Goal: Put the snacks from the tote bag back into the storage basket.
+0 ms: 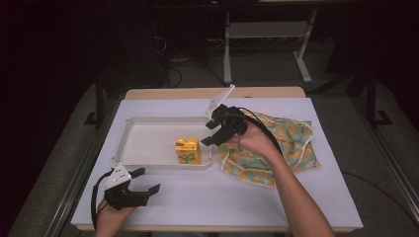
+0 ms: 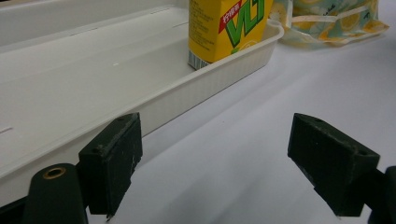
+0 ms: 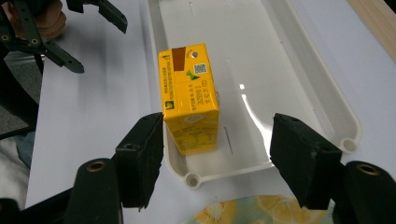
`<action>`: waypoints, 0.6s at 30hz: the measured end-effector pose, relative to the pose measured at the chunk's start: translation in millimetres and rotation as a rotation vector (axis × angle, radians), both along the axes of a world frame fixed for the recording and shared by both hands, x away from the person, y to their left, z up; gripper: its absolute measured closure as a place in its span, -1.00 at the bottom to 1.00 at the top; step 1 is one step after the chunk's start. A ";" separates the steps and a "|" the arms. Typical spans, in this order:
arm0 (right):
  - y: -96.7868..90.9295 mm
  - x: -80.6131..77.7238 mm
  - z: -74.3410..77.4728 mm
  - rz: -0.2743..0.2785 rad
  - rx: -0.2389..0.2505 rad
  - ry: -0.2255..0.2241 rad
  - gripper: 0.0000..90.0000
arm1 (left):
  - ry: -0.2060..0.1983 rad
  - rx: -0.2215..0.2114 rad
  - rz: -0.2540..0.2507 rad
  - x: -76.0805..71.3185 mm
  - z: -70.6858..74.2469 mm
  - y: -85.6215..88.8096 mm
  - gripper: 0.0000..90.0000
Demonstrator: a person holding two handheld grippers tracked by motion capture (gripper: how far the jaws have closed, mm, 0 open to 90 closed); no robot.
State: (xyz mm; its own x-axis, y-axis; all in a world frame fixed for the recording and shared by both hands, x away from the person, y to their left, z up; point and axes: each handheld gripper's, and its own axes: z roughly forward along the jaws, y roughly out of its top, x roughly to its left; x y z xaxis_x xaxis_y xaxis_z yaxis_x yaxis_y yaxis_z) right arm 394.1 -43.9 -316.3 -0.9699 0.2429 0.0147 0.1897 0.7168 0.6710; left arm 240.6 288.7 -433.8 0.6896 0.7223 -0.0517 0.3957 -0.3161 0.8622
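Yellow cardboard juice carton (image 3: 189, 100) upright in white plastic tray (image 3: 299, 70), at 11 o'clock just ahead of right claw (image 3: 217, 156); jaws released, not touching carton.

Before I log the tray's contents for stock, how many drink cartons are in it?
1. The yellow drink carton stands upright in the white tray, near its end beside the patterned cloth bag.

patterned cloth bag (image 1: 276, 145) on table (image 1: 207, 197)
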 end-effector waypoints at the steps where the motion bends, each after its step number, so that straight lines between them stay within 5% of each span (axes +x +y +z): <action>1: -1.5 -0.6 0.3 -0.006 0.000 0.004 -0.24 | 0.000 0.000 0.000 0.0 0.0 0.0 -0.61; 18: -25.2 -2.9 -3.2 -0.038 0.010 0.006 -0.24 | 0.004 0.004 0.001 -0.2 -0.2 -0.3 -0.61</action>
